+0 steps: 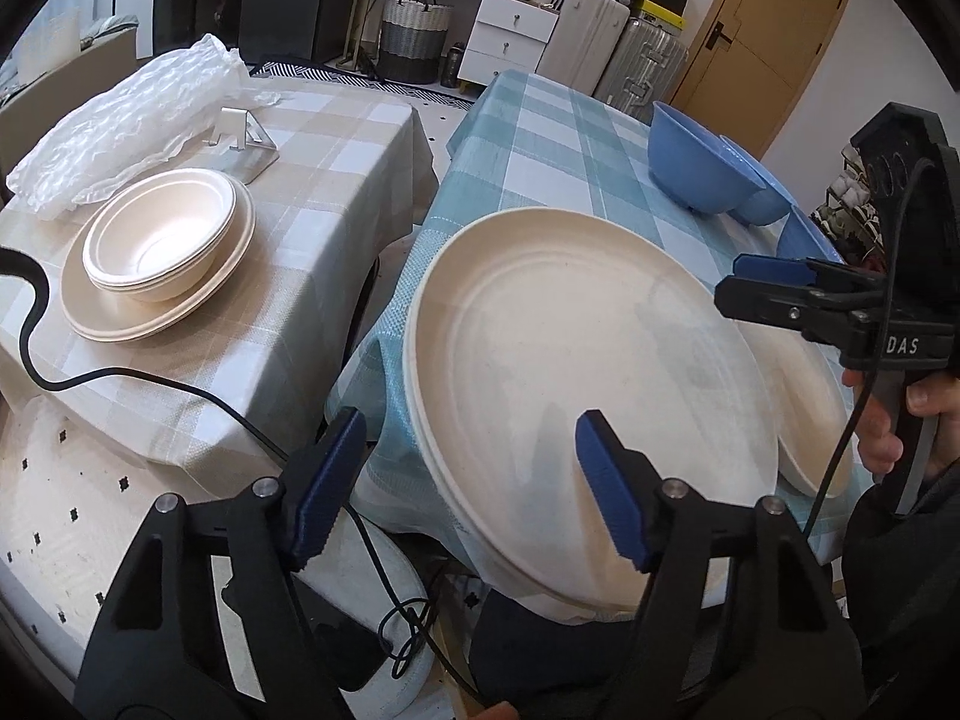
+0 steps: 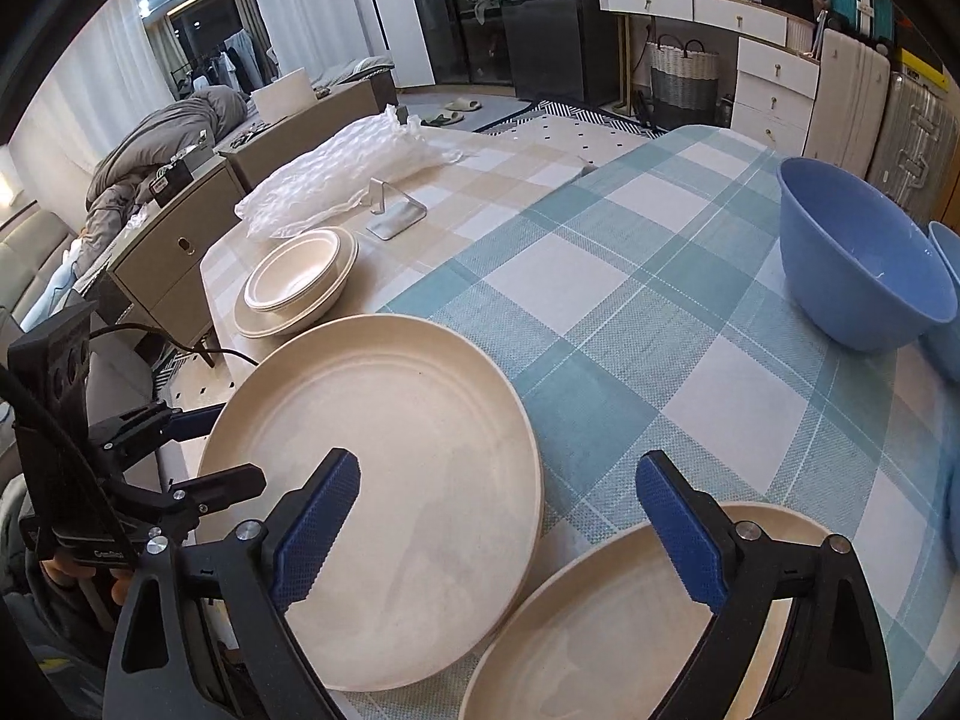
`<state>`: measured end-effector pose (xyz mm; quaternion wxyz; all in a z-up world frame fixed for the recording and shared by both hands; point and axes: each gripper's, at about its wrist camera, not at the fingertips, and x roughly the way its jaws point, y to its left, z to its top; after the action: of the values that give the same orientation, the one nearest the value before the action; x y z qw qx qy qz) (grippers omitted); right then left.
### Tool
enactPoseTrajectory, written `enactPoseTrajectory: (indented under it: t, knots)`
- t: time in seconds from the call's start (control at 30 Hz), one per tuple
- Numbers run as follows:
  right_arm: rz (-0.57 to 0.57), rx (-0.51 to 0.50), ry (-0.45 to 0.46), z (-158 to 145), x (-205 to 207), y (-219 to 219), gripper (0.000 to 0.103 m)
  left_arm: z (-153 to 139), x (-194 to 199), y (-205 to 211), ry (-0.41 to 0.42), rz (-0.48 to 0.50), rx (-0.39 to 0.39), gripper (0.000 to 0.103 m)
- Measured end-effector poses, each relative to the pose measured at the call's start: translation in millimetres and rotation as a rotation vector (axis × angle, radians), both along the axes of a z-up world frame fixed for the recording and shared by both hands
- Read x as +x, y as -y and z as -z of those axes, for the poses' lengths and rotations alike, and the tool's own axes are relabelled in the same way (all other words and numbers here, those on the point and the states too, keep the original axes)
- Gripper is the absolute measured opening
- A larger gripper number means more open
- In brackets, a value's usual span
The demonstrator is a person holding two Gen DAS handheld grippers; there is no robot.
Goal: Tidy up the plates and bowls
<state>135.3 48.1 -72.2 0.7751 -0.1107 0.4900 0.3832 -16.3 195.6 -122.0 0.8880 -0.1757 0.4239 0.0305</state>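
- My left gripper (image 1: 474,486), bottom centre of the left wrist view, stands part-open astride the near rim of the big cream plate (image 1: 576,396); pads not touching.
- That plate lies flat, face up, overhanging the blue-checked table (image 1: 540,138).
- My right gripper (image 2: 498,531) gapes wide and empty above a second cream plate (image 2: 600,648), lower right.
- Two blue bowls (image 2: 864,264) sit upright, upper right.
- Farthest, upper left, stacked cream bowls (image 2: 297,276) on plates, beige table (image 2: 480,180).

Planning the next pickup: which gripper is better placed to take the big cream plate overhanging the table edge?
Left: the left gripper straddles the big cream plate's overhanging rim; the right gripper is open above it.
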Motion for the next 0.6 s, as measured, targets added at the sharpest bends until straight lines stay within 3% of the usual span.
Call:
enactPoseTrajectory:
  t: [0.1, 0.17, 0.33, 0.43, 0.47, 0.6]
  knots:
    - [-0.016, -0.017, -0.018, 7.4, 0.5, -5.7, 0.085, 2.3, 1.5, 1.3, -0.009, 0.008, 0.004, 0.064]
    - [-0.022, -0.029, -0.027, 12.7, 0.9, -9.1, 0.082, 5.2, 2.9, 1.6, -0.018, 0.017, -0.008, 0.054]
    - [-0.037, -0.054, -0.051, 22.1, 1.8, -15.2, 0.073, 8.6, 4.5, 2.0, -0.024, 0.017, -0.017, 0.049]
    - [-0.039, -0.054, -0.070, 26.7, 3.3, -16.7, 0.061, 8.5, 4.2, -0.5, -0.023, 0.011, -0.023, 0.045]
    - [-0.043, -0.059, -0.073, 28.2, 3.6, -17.3, 0.050, 8.2, 3.8, -1.5, -0.021, 0.007, -0.023, 0.042]
    - [-0.046, -0.081, -0.055, 31.6, 2.2, -18.1, 0.044, 7.3, 1.8, -5.4, -0.023, -0.001, -0.020, 0.035]
